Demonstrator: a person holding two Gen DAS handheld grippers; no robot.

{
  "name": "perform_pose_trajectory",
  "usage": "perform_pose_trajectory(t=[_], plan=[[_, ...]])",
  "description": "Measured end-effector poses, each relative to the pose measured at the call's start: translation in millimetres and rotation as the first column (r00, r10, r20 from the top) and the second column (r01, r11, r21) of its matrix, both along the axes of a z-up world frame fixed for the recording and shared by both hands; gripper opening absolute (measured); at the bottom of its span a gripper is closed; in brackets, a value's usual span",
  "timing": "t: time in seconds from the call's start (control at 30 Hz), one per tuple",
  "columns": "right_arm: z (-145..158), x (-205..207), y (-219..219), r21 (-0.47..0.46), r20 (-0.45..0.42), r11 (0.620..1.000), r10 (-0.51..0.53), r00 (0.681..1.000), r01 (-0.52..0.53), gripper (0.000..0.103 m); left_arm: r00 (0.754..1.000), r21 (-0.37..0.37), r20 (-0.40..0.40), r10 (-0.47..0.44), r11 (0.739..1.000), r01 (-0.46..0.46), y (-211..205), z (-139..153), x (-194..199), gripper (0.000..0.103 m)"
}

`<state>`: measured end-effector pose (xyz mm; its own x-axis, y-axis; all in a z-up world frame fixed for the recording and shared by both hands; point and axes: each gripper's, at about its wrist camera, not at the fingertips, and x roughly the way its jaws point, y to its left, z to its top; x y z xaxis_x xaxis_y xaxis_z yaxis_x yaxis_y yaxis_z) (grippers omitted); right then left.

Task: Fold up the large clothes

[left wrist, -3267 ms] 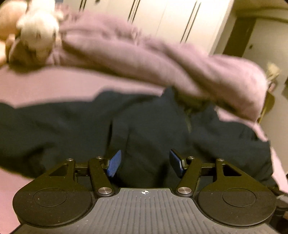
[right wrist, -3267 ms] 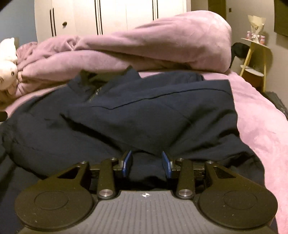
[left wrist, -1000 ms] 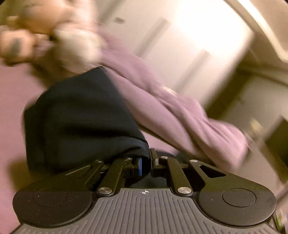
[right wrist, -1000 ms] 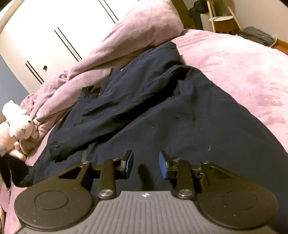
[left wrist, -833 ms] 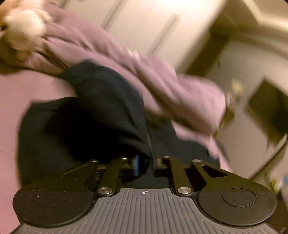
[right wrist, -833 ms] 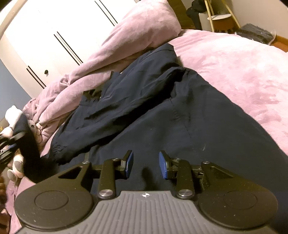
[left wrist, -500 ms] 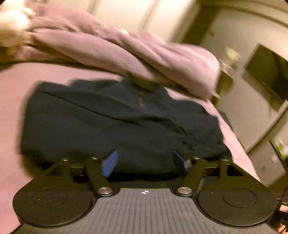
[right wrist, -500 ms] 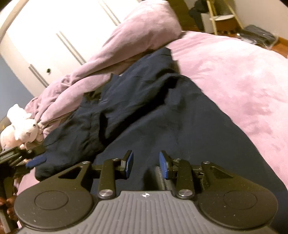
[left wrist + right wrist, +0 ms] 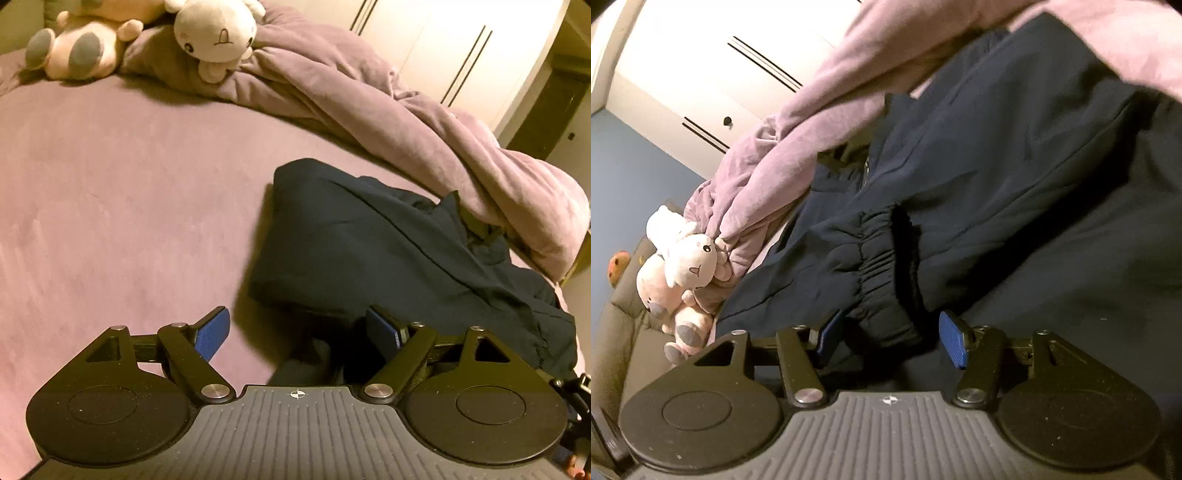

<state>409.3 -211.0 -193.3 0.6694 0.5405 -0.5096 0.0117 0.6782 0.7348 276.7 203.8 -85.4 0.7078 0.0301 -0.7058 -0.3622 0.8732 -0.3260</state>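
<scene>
A dark navy jacket (image 9: 369, 251) lies partly folded on the pink bed sheet (image 9: 110, 192). My left gripper (image 9: 299, 332) hovers at the jacket's near left edge. Its jaws are opening wide, and a bit of dark cloth lies low between them, untouched by the blue pads (image 9: 214, 332). In the right wrist view the jacket (image 9: 1015, 155) fills the frame, and a sleeve with a gathered elastic cuff (image 9: 882, 280) lies across it. My right gripper (image 9: 892, 338) sits at that cuff with its jaws opening. The cuff end lies between them, clear of the right pad (image 9: 955, 343).
A bunched pink duvet (image 9: 406, 122) runs along the far side of the jacket. Two plush toys (image 9: 207, 33) rest against it, also seen as plush toys (image 9: 690, 258) at the left. White wardrobe doors (image 9: 443, 44) stand behind. Bare sheet stretches left of the jacket.
My left gripper was shut on dark cloth and carried it across the jacket. It has let go, opened wide and dropped lower. My right gripper has swung left to the sleeve cuff and widened.
</scene>
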Motion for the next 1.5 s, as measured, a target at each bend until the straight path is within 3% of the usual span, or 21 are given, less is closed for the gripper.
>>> perform_pose_trajectory(t=[0.1,0.2,0.37,0.43,0.53,0.57,0.67,0.73,0.8,0.9,0.97,1.1,1.13,1.2,1.27,1.3,1.33,1.5], plan=[[0.2,-1.3,1.4,0.019,0.012,1.000,0.009,1.000,-0.009,0.041,1.000,0.016,0.012,0.014,1.000,-0.014,1.3,-0.9,-4.3,0.088],[3.2,-8.0,-5.0,0.077,0.064,0.997,0.022,0.998,-0.027,0.033,0.999,0.023,0.017,0.031,0.999,-0.032,-2.4,-1.0,-4.8,0.088],[-3.5,-4.7,-12.0,0.222,0.077,0.974,0.037,0.996,-0.053,0.034,0.999,-0.012,0.005,0.042,0.999,-0.042,-2.7,-4.9,-1.1,0.089],[-6.1,0.9,-11.1,0.264,0.076,0.962,0.054,0.996,-0.073,0.039,0.999,-0.011,-0.004,0.032,0.999,-0.032,-4.8,-6.5,0.8,0.089],[-8.9,10.8,-4.6,0.283,0.068,0.954,0.083,0.994,-0.099,0.042,1.000,-0.006,-0.019,0.022,1.000,-0.022,-7.6,-9.1,3.2,0.089],[-8.3,14.5,-0.3,0.259,0.057,0.961,0.086,0.995,-0.098,0.042,1.000,-0.004,-0.023,0.020,1.000,-0.020,-8.5,-9.6,4.1,0.089],[3.2,21.7,15.4,0.123,0.056,0.987,0.101,0.993,-0.108,0.020,1.000,0.012,-0.023,0.021,1.000,-0.021,-11.2,-6.9,3.9,0.088],[25.0,19.6,26.4,-0.040,0.103,0.994,0.103,0.989,-0.099,0.016,1.000,0.032,-0.017,0.015,0.999,-0.015,-15.4,-2.5,4.5,0.088],[54.2,13.2,33.9,-0.191,0.207,0.979,0.106,0.973,-0.066,0.014,1.000,0.064,-0.016,0.003,0.998,-0.002,-20.8,2.3,7.9,0.089],[85.0,8.4,21.8,-0.317,0.308,0.947,0.049,0.950,0.053,0.013,1.000,0.070,-0.028,-0.014,0.997,0.016,-27.3,7.3,16.6,0.088],[96.8,5.4,5.8,-0.418,0.355,0.896,0.007,0.935,0.152,0.013,0.999,0.053,-0.019,-0.032,0.998,0.033,-32.5,10.5,22.8,0.088],[96.2,11.5,-28.7,-0.540,0.348,0.798,-0.077,0.934,0.267,0.014,0.995,0.067,-0.043,-0.087,0.994,0.089,-49.3,6.5,40.5,0.088],[91.5,15.8,-37.4,-0.549,0.323,0.792,-0.093,0.942,0.267,0.014,0.994,0.064,-0.058,-0.091,0.993,0.095,-52.6,3.9,44.6,0.088],[82.6,22.0,-55.2,-0.510,0.252,0.830,-0.105,0.962,0.224,0.021,0.991,0.052,-0.085,-0.101,0.993,0.106,-58.0,-1.1,51.3,0.088],[80.4,13.2,-74.8,-0.425,0.249,0.868,-0.161,0.955,0.257,0.027,0.990,0.053,-0.091,-0.105,0.992,0.110,-60.6,-3.6,52.7,0.088],[80.4,5.9,-82.7,-0.405,0.259,0.868,-0.193,0.946,0.287,0.040,0.990,0.057,-0.090,-0.108,0.992,0.113,-61.5,-4.4,52.4,0.088],[78.9,-2.6,-91.6,-0.380,0.259,0.873,-0.219,0.941,0.307,0.046,0.990,0.064,-0.089,-0.112,0.991,0.118,-62.3,-5.7,52.3,0.088],[50.7,-13.7,-98.7,-0.240,0.146,0.945,-0.190,0.971,0.221,0.050,0.985,0.074,-0.125,-0.116,0.989,0.126,-68.5,-13.6,50.4,0.088]])
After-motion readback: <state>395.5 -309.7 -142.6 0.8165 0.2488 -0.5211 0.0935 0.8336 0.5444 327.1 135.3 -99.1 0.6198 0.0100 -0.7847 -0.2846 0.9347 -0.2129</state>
